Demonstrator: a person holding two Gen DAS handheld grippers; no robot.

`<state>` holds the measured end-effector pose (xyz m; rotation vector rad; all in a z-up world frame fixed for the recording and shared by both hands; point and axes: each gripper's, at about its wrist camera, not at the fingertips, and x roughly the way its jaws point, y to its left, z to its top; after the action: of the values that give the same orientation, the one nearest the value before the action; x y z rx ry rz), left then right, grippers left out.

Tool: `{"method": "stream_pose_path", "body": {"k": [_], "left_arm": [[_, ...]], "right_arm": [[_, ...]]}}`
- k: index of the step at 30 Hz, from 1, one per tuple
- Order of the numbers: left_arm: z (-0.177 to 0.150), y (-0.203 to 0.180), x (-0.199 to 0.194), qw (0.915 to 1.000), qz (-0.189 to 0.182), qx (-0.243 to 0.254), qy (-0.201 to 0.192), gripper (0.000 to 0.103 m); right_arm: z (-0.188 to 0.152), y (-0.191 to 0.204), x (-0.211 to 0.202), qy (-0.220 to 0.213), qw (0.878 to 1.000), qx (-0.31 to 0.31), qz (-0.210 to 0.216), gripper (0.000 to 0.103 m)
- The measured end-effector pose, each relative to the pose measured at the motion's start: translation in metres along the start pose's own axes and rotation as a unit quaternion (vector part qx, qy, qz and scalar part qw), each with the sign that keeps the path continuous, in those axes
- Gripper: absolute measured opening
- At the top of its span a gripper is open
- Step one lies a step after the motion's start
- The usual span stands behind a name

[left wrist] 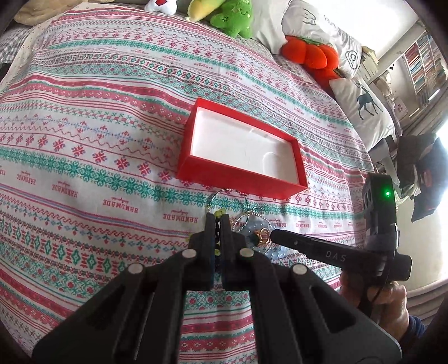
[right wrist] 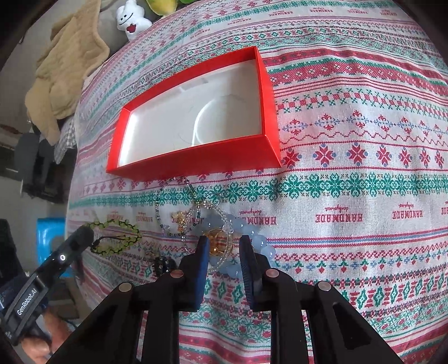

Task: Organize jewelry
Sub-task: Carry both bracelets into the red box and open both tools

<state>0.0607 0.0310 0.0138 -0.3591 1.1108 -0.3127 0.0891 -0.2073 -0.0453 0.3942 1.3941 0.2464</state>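
An open red box [left wrist: 240,179] with a white lining lies on the patterned bedspread; it also shows in the right wrist view [right wrist: 196,163]. Jewelry lies in a heap just in front of it. My left gripper [left wrist: 217,219] is shut on a green bead bracelet [right wrist: 116,238]. My right gripper [right wrist: 224,243] is open, its jaws either side of a gold ring piece [right wrist: 217,242] lying on a pale blue bead bracelet [right wrist: 259,240]. A dark bead chain [right wrist: 179,201] and a clear bead strand [right wrist: 221,212] lie tangled between.
Plush toys [left wrist: 232,19] and pillows [left wrist: 364,109] line the bed's far side. A tan blanket [right wrist: 67,72] lies beyond the bed's left edge. A small dark hair clip [right wrist: 162,264] lies by the right gripper's left finger.
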Motion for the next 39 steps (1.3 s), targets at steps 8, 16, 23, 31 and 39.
{"method": "stream_pose_path", "body": {"k": [8, 16, 23, 31, 39], "left_arm": [[-0.005, 0.007, -0.004, 1.0, 0.004, -0.005, -0.001, 0.004], [-0.004, 0.009, -0.019, 0.9999, -0.006, -0.008, -0.01, 0.004], [0.002, 0.001, -0.027, 0.9997, -0.017, -0.004, -0.016, 0.004], [0.032, -0.03, -0.033, 0.9986, -0.021, 0.023, -0.044, 0.004], [0.069, -0.04, -0.005, 0.9982, -0.026, 0.01, -0.053, 0.004]], "right_arm": [[-0.001, 0.007, 0.015, 0.011, 1.0, -0.003, -0.013, 0.008], [-0.006, 0.031, -0.015, -0.007, 0.999, -0.036, 0.016, 0.004], [0.003, 0.043, -0.041, -0.027, 0.997, -0.048, 0.058, 0.004], [0.018, 0.045, -0.067, -0.068, 0.993, -0.059, 0.072, 0.004], [0.044, 0.042, -0.086, -0.124, 0.988, -0.074, 0.053, 0.004]]}}
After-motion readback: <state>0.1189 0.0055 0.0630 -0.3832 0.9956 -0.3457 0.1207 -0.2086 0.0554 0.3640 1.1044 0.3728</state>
